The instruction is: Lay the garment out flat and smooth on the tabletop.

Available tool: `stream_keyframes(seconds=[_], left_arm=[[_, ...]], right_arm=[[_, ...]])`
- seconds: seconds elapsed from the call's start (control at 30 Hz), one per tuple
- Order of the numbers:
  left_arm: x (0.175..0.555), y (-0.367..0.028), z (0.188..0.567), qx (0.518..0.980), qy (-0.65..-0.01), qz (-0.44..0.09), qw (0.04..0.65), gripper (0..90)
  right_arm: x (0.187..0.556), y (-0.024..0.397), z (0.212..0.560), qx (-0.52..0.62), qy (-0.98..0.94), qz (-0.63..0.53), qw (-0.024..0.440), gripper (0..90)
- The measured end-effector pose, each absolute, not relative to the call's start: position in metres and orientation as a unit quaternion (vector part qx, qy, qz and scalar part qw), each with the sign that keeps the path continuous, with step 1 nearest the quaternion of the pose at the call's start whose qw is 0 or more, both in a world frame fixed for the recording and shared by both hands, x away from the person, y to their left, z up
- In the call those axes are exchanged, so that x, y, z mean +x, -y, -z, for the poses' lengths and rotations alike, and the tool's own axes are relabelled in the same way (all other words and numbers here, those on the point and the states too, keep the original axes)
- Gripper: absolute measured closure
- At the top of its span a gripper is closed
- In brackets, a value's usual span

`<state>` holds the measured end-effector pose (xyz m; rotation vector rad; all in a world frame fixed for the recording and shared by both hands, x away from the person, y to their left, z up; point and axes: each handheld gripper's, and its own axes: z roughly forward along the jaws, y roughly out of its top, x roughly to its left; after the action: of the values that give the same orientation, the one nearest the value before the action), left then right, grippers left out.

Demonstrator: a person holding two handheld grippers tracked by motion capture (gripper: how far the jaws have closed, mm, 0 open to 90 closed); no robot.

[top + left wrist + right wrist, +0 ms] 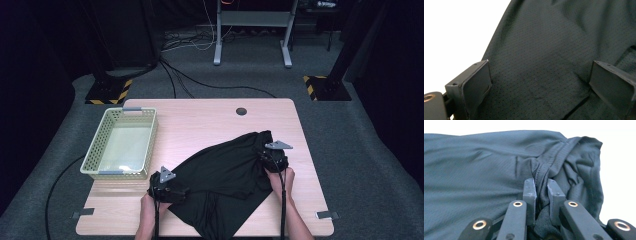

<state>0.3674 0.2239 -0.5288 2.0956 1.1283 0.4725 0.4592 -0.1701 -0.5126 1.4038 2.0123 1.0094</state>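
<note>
Basket left of garment

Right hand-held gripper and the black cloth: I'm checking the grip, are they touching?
Touching. The right gripper view shows the right hand-held gripper with its jaws pinched on a fold of the black cloth.

We see a black garment spread on the pale wood table; close up, in the left gripper view, its cloth reads as dark charcoal with a fine dotted mesh pattern. Left of the garment stands a pale yellow-green basket with a lattice of small holes and grey handles. Beyond the table, we note black-and-yellow striped plates on grey carpet. Both grippers' jaws are black, with brass-coloured rivets.
</note>
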Motion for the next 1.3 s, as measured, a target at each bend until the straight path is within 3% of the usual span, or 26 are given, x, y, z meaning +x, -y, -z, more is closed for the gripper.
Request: stream_keyframes(seconds=[0.1, 0.23, 0.27, 0.37, 0.4, 0.47, 0.67, 0.7, 1.07, 1.3], left_arm=[[0.367, -0.224, 0.529, 0.809, -0.436, -0.183, 0.350, 4.0], [0.367, -0.224, 0.529, 0.809, -0.436, -0.183, 0.350, 4.0], [0.367, -0.224, 0.529, 0.809, -0.436, -0.183, 0.350, 4.0], [0.367, -0.224, 0.529, 0.809, -0.436, -0.182, 0.350, 4.0], [0.367, -0.224, 0.529, 0.809, -0.436, -0.182, 0.350, 4.0], [0.367, -0.224, 0.529, 0.809, -0.436, -0.183, 0.349, 4.0], [0.367, -0.223, 0.529, 0.809, -0.437, -0.184, 0.348, 3.9], [0.367, -0.223, 0.529, 0.809, -0.437, -0.184, 0.348, 4.0], [0.365, -0.216, 0.529, 0.802, -0.448, -0.192, 0.345, 3.9], [0.360, -0.182, 0.528, 0.794, -0.462, -0.198, 0.342, 4.0]], right_arm=[[0.469, 0.173, 0.518, 0.518, -0.737, -0.364, 0.236, 77.6], [0.466, 0.176, 0.515, 0.527, -0.728, -0.373, 0.229, 60.3], [0.466, 0.176, 0.515, 0.527, -0.728, -0.373, 0.229, 60.3], [0.446, 0.186, 0.503, 0.534, -0.713, -0.391, 0.232, 36.3], [0.446, 0.186, 0.503, 0.534, -0.713, -0.391, 0.232, 36.3], [0.425, 0.191, 0.497, 0.523, -0.715, -0.400, 0.236, 24.5], [0.394, 0.189, 0.505, 0.503, -0.736, -0.396, 0.220, 9.1], [0.388, 0.187, 0.513, 0.505, -0.741, -0.385, 0.219, 2.6], [0.388, 0.190, 0.527, 0.501, -0.765, -0.326, 0.240, 3.2], [0.388, 0.220, 0.527, 0.519, -0.749, -0.315, 0.265, 3.7]])
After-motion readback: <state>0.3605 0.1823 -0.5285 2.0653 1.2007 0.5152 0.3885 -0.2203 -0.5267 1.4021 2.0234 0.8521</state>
